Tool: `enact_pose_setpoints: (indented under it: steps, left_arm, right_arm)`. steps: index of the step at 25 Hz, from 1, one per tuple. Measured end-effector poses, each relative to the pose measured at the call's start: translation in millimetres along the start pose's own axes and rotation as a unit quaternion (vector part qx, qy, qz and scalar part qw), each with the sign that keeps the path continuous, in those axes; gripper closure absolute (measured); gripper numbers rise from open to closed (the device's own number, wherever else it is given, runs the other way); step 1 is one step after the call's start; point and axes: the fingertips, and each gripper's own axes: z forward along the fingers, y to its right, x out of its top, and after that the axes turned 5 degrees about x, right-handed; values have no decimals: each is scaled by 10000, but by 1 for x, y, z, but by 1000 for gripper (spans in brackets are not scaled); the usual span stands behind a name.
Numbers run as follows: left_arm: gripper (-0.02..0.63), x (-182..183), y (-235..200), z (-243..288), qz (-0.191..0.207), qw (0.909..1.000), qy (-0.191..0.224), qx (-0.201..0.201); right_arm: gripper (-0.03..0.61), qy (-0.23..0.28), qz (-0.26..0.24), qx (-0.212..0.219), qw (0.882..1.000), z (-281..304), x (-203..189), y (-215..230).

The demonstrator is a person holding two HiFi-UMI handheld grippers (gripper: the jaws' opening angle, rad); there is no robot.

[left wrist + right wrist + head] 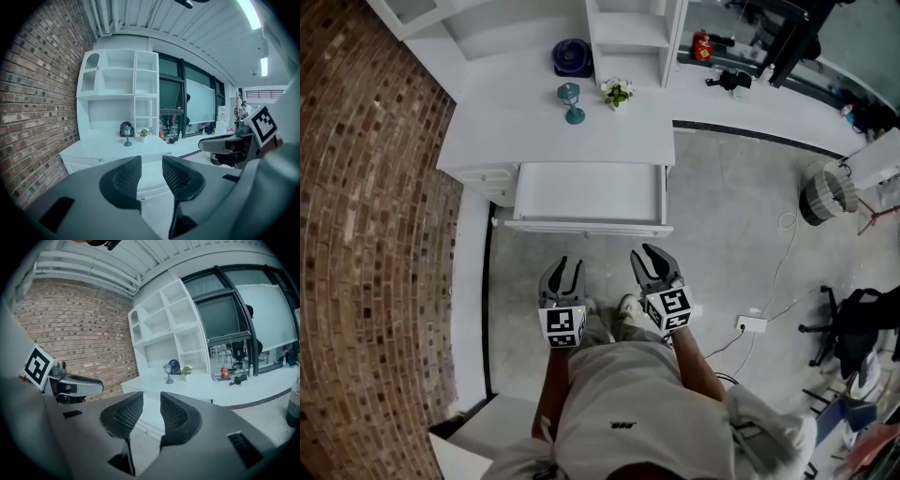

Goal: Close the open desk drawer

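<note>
Left claw (pixel 569 266) and right claw (pixel 645 256), both spread empty, face the open drawer (pixel 589 193).

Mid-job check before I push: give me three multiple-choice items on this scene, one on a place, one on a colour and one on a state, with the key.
1. Where does the teal lamp stand?
A. On the desk top, beyond the drawer
B. Inside the drawer
C. On the floor

2. What colour is the desk top?
A. Black
B. White
C. Brown wood

3. How is the drawer?
A. Shut flush
B. Lifted out and lying on the floor
C. Pulled out, open

Key:
1 A: the lamp stands on the top, beside the small plant.
2 B: the top and the drawer show white in every view.
3 C: the drawer juts out toward the left gripper and the right gripper. Both are short of it, jaws apart and with nothing between them.
</note>
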Motion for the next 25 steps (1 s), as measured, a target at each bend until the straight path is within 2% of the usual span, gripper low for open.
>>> enact_pose_setpoints:
  steps: [6, 12, 25]
  left_arm:
    - [466, -32, 1, 24, -65, 9996, -267, -24]
    - [466, -64, 3, 50, -190, 9979, -576, -221]
    - [466, -143, -6, 110, -528, 9902, -1209, -453]
  right_arm:
    - [476, -352, -26, 99, 9993, 10, -31, 4]
    - [476, -553, 27, 209, 9982, 29, -54, -2]
    - [476, -1280, 69, 107, 9917, 68, -119, 16]
